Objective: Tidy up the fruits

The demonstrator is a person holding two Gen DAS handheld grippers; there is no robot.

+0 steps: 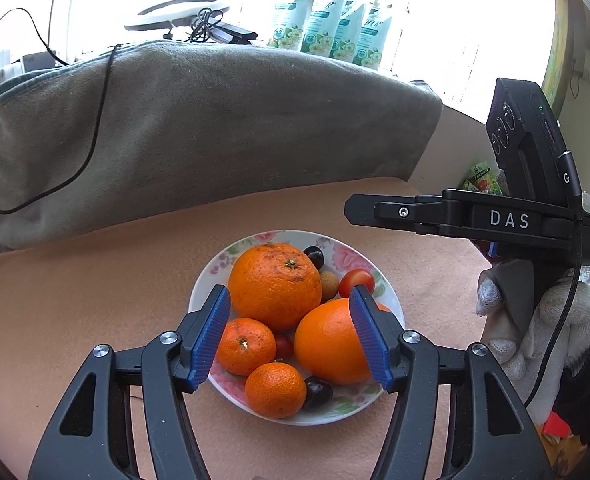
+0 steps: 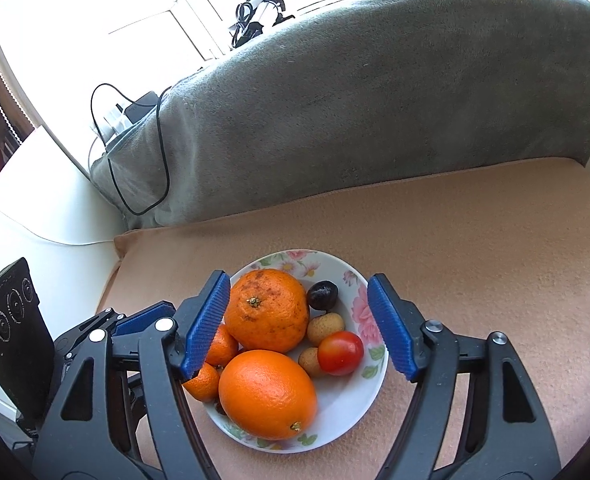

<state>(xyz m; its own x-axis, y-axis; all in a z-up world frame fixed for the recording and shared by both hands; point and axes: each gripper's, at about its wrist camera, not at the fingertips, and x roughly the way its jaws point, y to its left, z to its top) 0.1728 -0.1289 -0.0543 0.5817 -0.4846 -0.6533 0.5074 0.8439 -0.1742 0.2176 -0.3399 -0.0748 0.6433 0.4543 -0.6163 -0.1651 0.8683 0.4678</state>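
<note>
A floral plate (image 1: 215, 280) (image 2: 371, 392) sits on a tan cloth and holds two big oranges (image 1: 275, 286) (image 2: 267, 394), two small mandarins (image 1: 247, 346), cherry tomatoes (image 2: 341, 353), dark plums (image 2: 323, 295) and small tan fruits (image 2: 326, 328). My left gripper (image 1: 291, 336) is open and empty, just above the plate's near side. My right gripper (image 2: 299, 330) is open and empty over the plate; its body (image 1: 475, 220) shows in the left wrist view to the plate's right.
A grey blanket (image 1: 215, 132) (image 2: 375, 100) covers a raised back behind the tan cloth (image 1: 75, 300). A black cable (image 1: 95, 128) hangs over it. Pouches (image 1: 327, 20) and a ring light (image 1: 183, 12) stand by the window. A white surface (image 2: 35, 208) lies left.
</note>
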